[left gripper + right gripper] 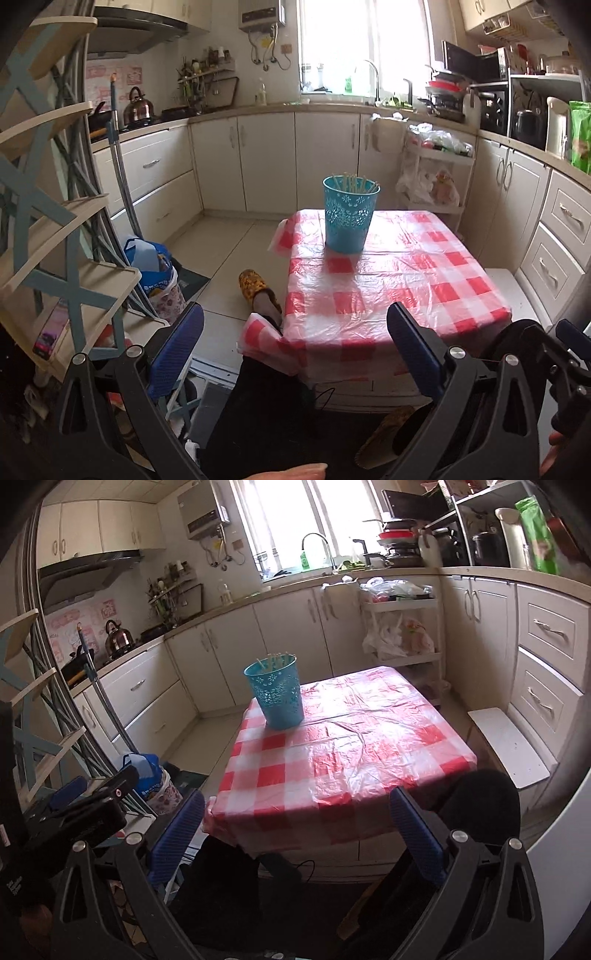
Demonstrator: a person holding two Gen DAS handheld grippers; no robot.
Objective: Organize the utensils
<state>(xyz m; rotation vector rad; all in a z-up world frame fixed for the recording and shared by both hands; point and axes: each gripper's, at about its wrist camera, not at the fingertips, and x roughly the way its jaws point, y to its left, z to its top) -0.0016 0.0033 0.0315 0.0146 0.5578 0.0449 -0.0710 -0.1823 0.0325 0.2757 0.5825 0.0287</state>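
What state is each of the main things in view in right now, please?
left gripper: open, nothing between the jaws
right gripper: open, nothing between the jaws
blue basket: upright on the table, holding chopsticks
chopsticks: standing inside the basket, tips above the rim
checked tablecloth: spread over the table, wrinkled

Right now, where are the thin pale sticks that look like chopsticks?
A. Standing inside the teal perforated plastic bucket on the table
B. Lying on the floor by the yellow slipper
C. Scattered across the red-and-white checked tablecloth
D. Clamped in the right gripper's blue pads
A: the pale stick tips poke above the rim of the teal perforated bucket, which stands on the red-and-white checked tablecloth; no sticks show elsewhere.
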